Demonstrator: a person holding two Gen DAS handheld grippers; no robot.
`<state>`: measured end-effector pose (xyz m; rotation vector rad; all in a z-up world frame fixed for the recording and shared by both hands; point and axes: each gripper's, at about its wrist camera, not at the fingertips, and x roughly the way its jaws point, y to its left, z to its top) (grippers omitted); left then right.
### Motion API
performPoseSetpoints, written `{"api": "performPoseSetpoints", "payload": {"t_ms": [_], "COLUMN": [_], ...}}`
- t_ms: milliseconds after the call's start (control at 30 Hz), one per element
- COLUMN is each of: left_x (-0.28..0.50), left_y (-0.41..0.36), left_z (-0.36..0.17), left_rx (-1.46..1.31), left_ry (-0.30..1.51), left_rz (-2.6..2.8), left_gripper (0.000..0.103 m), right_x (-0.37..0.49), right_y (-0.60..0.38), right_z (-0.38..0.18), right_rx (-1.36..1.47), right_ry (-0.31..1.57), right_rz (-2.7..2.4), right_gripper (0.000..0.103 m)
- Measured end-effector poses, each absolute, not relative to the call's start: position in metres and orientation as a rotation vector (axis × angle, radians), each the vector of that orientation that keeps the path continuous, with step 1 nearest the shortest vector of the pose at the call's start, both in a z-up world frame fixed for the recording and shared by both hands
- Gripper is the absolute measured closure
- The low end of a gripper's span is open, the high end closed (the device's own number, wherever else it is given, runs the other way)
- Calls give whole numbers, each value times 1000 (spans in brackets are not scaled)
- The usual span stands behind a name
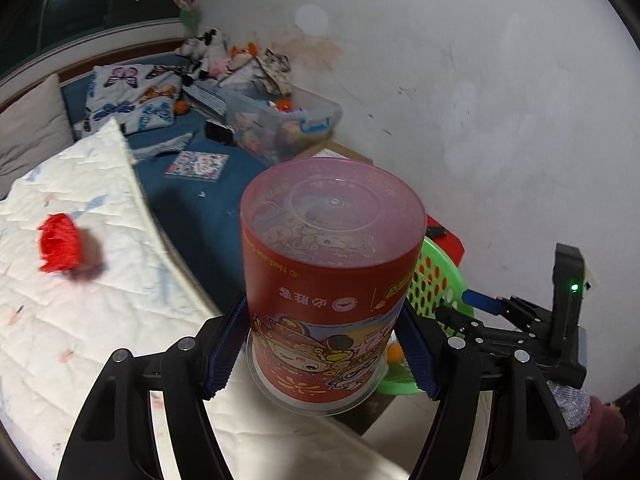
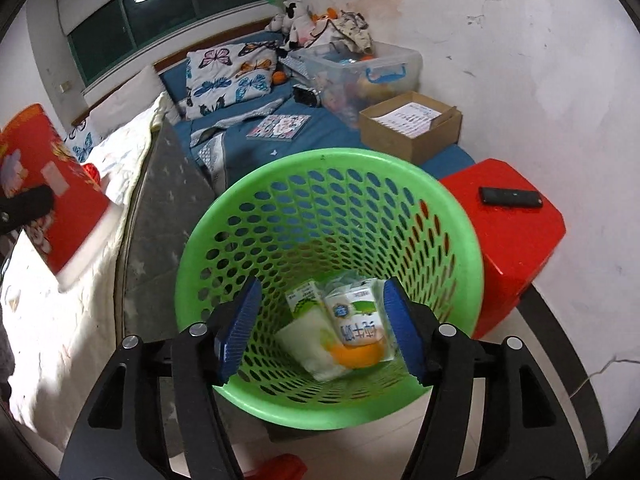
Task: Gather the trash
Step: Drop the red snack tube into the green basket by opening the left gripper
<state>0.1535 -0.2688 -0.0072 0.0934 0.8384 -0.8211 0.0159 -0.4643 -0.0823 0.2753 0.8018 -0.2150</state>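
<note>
ok so the left gripper point(image 1: 322, 344) is clamped on a red cartoon-print tub point(image 1: 332, 280) w/ a clear pinkish lid, both blue pads pressed flat against its sides, tub upside down judging by the flipped print. It's held up over the edge of the bed, white quilt point(image 1: 80, 320) below and to the left, and there's a red crumpled scrap point(image 1: 58, 246) sitting on that quilt, well apart from the tub. Green basket point(image 2: 328, 168) peeks out right behind the tub in the left wrist view, w/ the right gripper point(image 2: 322, 328) visible next to it. Right wrist view looks straight down into the basket: jaws roughly halfway apart, nothing between the pads, hanging above the basket opening. Inside at the bottom: a milk carton point(image 2: 358, 314), a second smaller carton point(image 2: 304, 298), some white wrapper point(image 2: 304, 344) and an orange bit point(image 2: 358, 354), a little blurry tbh. Red stool point(image 2: 516, 236) stands just beside the basket on the right w/ a black phone point(image 2: 510, 197) on top. Cardboard box point(image 2: 408, 132) sits on the blue bed behind the basket.
</note>
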Motion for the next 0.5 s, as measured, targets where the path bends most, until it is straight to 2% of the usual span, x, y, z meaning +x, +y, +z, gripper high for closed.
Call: {"api": "performPoseSetpoints", "payload": {"t_ms": [500], "left_x": [160], "left_y": [-344], "left_z": [-41], "left_rx": [204], "left_ry": [935], "left_rz": [-865], "left_gripper": [34], "right_x": [-14], "right_y": [-477], "right_z": [-73], "right_rx": [325], "right_ry": [753], "right_rz": [-213], "right_gripper": [33]}}
